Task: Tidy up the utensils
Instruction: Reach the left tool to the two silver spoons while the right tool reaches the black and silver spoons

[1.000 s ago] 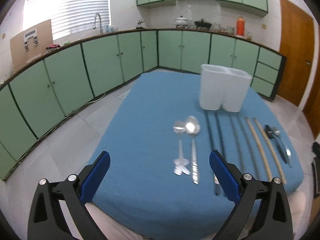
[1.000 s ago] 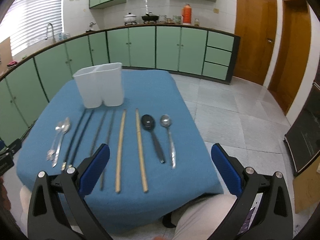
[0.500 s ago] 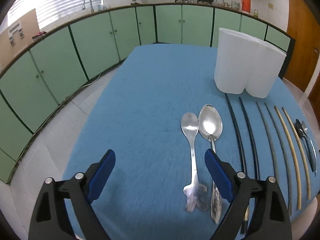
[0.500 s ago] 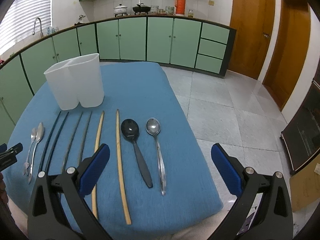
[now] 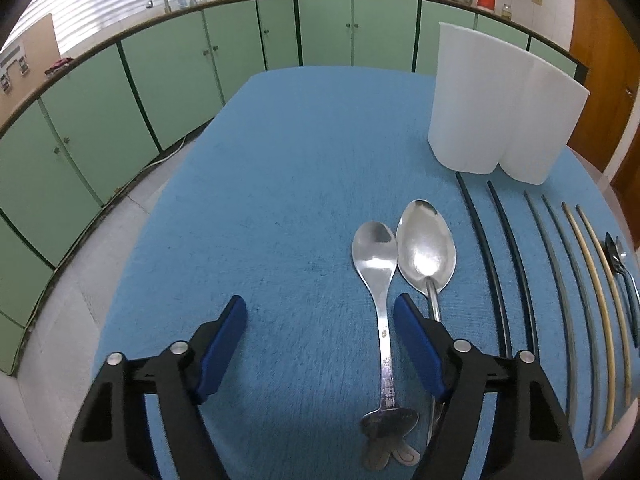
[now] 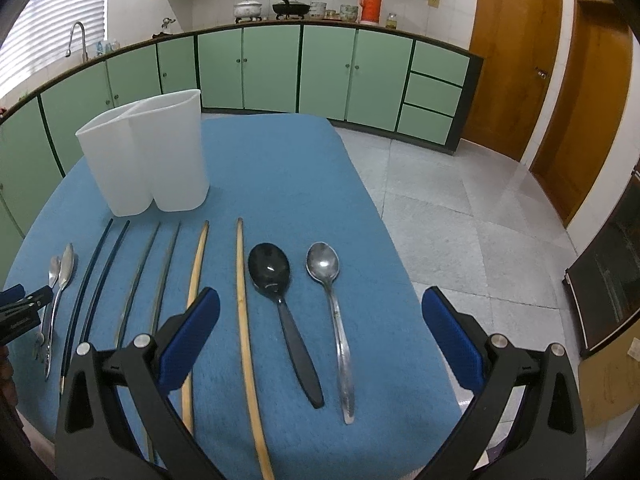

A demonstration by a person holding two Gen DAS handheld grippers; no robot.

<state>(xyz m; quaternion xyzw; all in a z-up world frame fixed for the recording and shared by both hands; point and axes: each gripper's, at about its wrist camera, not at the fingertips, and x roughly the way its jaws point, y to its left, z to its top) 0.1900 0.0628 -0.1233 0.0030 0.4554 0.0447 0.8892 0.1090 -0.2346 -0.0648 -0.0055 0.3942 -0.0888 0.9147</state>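
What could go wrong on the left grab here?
1. The small spoon and large spoon lie side by side, bowls apparently touching. The left claw, jaws just closing with nothing pressed yet, may pinch or drag both.
2. Its right finger sits over the large spoon's handle and could push it toward the black chopsticks.
3. The white holder looks light and empty; a hard drop-in might tip it.
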